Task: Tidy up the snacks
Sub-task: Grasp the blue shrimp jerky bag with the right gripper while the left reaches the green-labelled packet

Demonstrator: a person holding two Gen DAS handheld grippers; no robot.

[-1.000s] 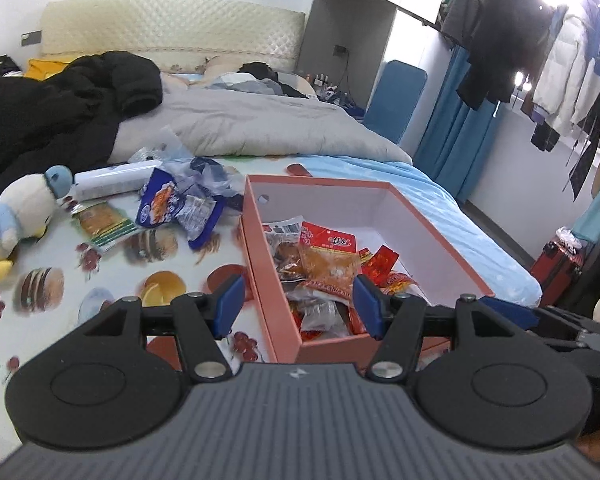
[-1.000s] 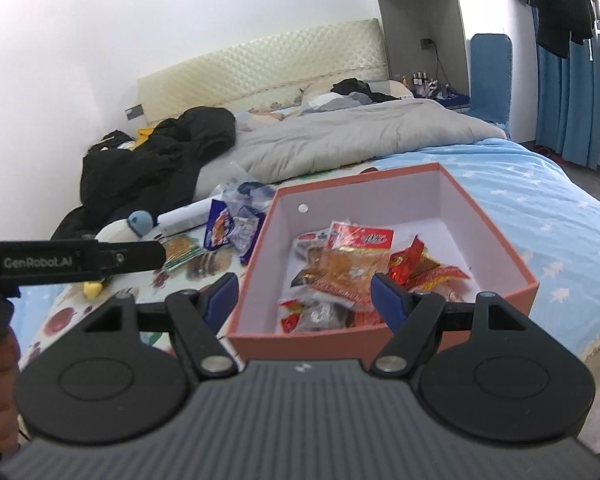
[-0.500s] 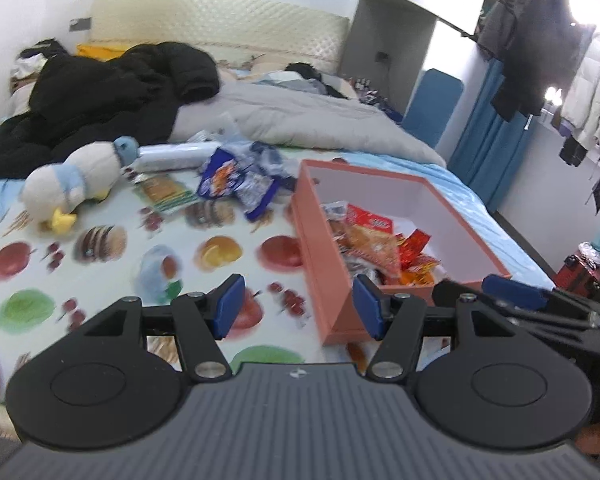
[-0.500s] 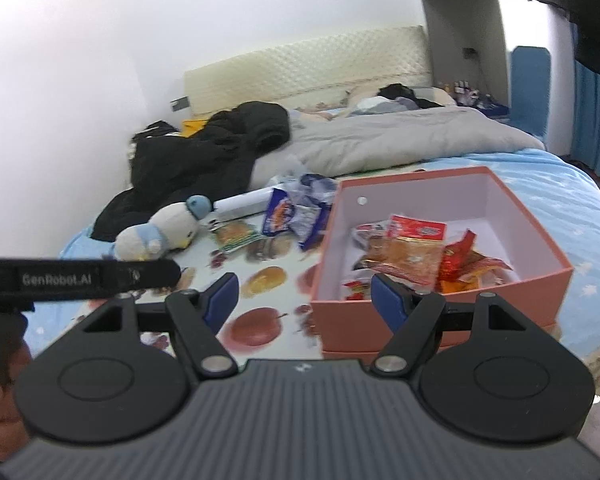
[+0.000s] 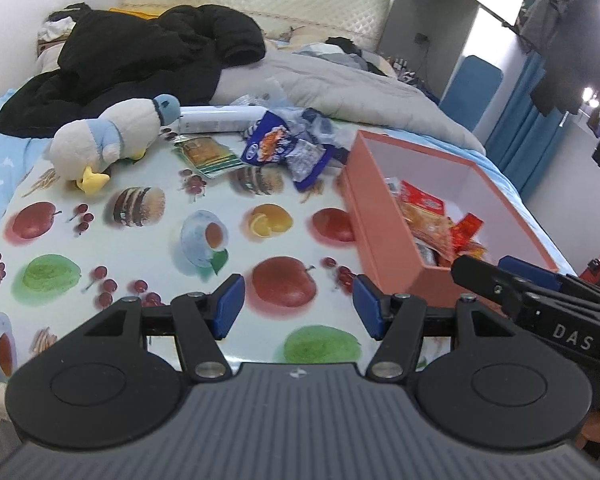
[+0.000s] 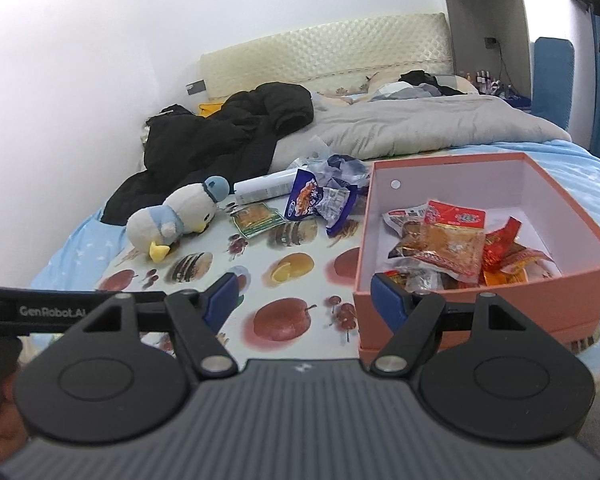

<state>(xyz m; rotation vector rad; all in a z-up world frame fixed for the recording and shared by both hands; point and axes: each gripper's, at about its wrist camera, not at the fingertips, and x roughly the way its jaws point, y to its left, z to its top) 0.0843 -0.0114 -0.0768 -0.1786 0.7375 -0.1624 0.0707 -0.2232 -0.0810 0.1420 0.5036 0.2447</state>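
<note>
Left of the pink box [image 5: 384,236], we see loose snack packets [image 5: 284,148] lying nearer our left tool [image 5: 296,312]; both tools gape wide, empty.

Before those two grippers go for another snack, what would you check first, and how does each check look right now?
1. Left gripper open and holding nothing: ok.
2. Right gripper open and holding nothing: ok.
3. Pink box has room: ok, red and orange packets cover only the near part of its floor.
4. Loose snacks left to sort: ok, the blue packet and the green packet lie on the fruit-print cloth outside the box.
5. Path to them clear: ok, only bare cloth lies between; the plush duck sits off to the left.
6. Whether the white tube is a snack: cannot tell.
</note>
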